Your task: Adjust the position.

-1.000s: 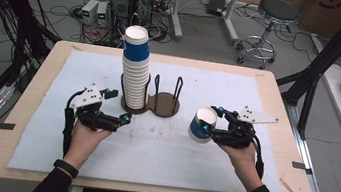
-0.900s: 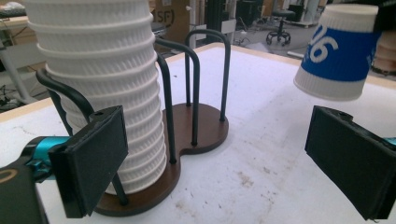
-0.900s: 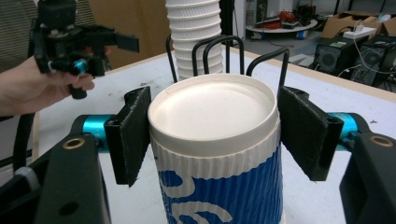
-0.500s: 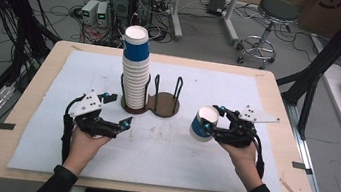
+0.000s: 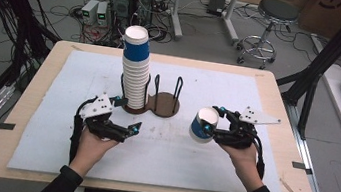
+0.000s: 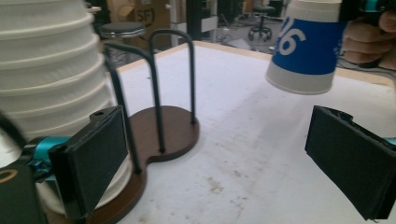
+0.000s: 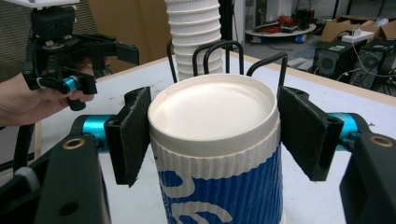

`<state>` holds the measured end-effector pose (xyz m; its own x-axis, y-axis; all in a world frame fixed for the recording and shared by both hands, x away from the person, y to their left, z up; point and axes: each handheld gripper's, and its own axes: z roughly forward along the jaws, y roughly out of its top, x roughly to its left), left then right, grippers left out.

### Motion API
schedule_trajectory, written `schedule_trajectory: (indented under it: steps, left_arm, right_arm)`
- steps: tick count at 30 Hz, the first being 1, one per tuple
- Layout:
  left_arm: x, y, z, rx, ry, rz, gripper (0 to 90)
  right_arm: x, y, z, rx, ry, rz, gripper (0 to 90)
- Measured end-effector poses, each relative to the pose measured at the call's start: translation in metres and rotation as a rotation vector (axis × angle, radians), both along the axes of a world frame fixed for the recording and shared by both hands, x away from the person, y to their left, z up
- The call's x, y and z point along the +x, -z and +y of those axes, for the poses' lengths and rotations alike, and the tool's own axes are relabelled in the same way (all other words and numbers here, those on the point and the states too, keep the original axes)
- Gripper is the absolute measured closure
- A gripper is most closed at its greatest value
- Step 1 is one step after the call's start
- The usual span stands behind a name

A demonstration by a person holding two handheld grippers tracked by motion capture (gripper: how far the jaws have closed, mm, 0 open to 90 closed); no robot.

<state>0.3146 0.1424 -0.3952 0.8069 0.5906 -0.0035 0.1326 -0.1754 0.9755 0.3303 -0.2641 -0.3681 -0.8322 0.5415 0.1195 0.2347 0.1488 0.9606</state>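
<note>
A blue-and-white paper cup [image 5: 203, 125] hangs just above the white mat, right of centre, with my right gripper [image 5: 210, 128] shut on it. In the right gripper view both pads press the ribbed wall of the cup [image 7: 215, 186], and its white round end faces the camera between the right gripper's [image 7: 217, 126] jaws. A tall stack of white cups [image 5: 134, 70] topped by a blue one stands in a brown two-place holder [image 5: 163, 106]. My left gripper [image 5: 127, 115] is open with nothing in it, just in front of that stack. The left gripper's [image 6: 219, 163] own view shows the stack [image 6: 46, 70] and the held cup [image 6: 303, 51].
The holder's right place [image 6: 173, 128] is bare between its black wire loops. The white mat [image 5: 55, 110] covers most of the wooden table [image 5: 35, 77]. Black frame posts, cables, electronics and a stool [image 5: 276, 12] stand beyond the far edge.
My left gripper has drifted slightly to the right, still open. The right gripper and its cup have stayed in place.
</note>
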Motion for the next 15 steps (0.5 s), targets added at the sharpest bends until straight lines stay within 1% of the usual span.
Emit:
schedule_trajectory:
  steps: [6, 9, 11, 15]
  left_arm:
    - [0.000, 0.001, -0.015, -0.002, 0.067, 0.028, 5.9]
    - [-0.001, 0.001, -0.022, 0.006, 0.084, 0.030, 5.9]
    - [-0.001, 0.002, -0.026, 0.003, 0.097, 0.035, 5.9]
    - [-0.001, 0.003, -0.036, 0.001, 0.137, 0.042, 5.9]
  right_arm:
    - [-0.001, 0.001, 0.001, 0.000, -0.012, 0.000, 30.0]
    - [-0.003, 0.000, 0.001, 0.002, -0.018, -0.001, 30.0]
    - [-0.004, 0.000, 0.001, 0.003, -0.021, -0.005, 30.0]
    - [-0.005, -0.001, 0.001, 0.009, -0.033, -0.010, 30.0]
